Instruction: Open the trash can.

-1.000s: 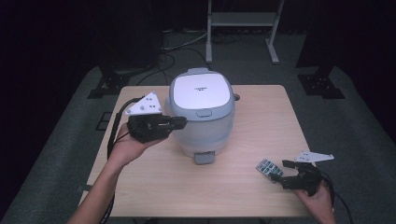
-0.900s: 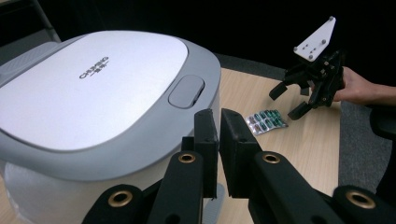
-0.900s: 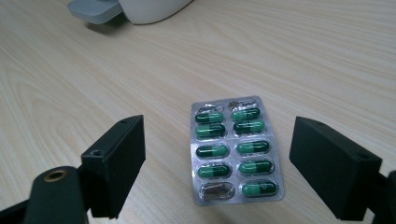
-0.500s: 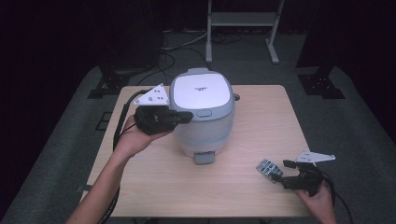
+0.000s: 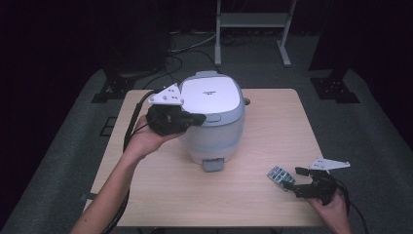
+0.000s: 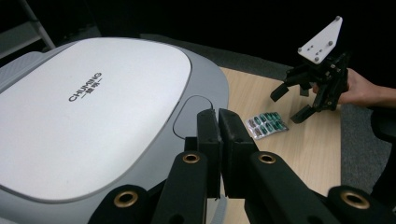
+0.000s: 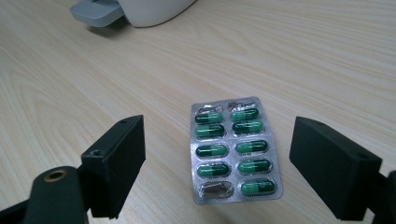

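Left gripper [image 5: 195, 118] being carried up to rice cooker [image 5: 212, 122] lid at bench [image 5: 272, 126] 12 o'clock, jaws together, empty. Right gripper [image 5: 292, 178] being held apart around blister pack [image 7: 235, 150], 4 o'clock. Risk: lid button being missed, cooker being shoved.

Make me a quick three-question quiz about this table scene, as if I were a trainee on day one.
1. True or false: the left gripper has its jaws shut, just above the rice cooker lid.
2. What lies flat on the table ahead of the right gripper?
A. a spoon
B. a blister pack of green capsules
C. a cup
3. Is the right gripper open or shut?

Key: 1 true; 2 B; 3 open, nothing gripped.
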A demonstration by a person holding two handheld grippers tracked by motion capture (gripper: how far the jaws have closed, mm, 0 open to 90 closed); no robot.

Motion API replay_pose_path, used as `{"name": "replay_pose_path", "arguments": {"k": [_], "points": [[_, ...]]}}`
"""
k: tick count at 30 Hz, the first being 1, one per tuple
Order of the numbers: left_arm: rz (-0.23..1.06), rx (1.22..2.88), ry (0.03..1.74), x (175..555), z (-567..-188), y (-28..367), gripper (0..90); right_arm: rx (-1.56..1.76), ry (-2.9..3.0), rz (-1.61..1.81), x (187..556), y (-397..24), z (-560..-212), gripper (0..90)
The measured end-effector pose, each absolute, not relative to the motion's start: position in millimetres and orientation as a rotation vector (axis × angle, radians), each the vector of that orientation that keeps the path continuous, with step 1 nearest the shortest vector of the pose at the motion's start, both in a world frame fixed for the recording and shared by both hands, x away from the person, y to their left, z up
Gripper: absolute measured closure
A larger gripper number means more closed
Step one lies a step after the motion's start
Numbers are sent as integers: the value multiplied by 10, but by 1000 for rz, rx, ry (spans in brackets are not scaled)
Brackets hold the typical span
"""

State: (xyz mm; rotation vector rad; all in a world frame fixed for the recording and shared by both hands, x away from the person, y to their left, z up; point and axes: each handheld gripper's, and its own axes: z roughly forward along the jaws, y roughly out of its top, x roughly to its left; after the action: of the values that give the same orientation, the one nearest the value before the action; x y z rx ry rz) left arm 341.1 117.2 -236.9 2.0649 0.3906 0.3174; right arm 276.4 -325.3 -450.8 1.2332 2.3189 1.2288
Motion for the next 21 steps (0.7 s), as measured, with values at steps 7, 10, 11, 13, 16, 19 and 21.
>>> {"name": "replay_pose_path", "arguments": {"k": [7, 10, 11, 13, 16, 19, 21], "points": [[309, 2066, 394, 3473, -2382, 1109, 880, 1233, 2320, 1230, 2763, -3253, -4505, 170], [306, 2074, 396, 3501, -2389, 1079, 880, 1229, 2320, 1234, 2764, -3247, -4507, 170], [307, 2073, 396, 3507, -2392, 1071, 880, 1228, 2321, 1235, 2764, -3246, -4507, 170], [309, 2074, 396, 3525, -2396, 1056, 880, 1227, 2321, 1235, 2763, -3247, -4507, 170], [310, 2082, 402, 3550, -2395, 1038, 880, 1233, 2321, 1237, 2761, -3253, -4507, 170], [309, 2086, 405, 3574, -2395, 1015, 880, 1234, 2320, 1241, 2760, -3256, -4504, 170], [309, 2088, 404, 3590, -2398, 1001, 880, 1235, 2320, 1243, 2760, -3255, -4503, 170]]}}
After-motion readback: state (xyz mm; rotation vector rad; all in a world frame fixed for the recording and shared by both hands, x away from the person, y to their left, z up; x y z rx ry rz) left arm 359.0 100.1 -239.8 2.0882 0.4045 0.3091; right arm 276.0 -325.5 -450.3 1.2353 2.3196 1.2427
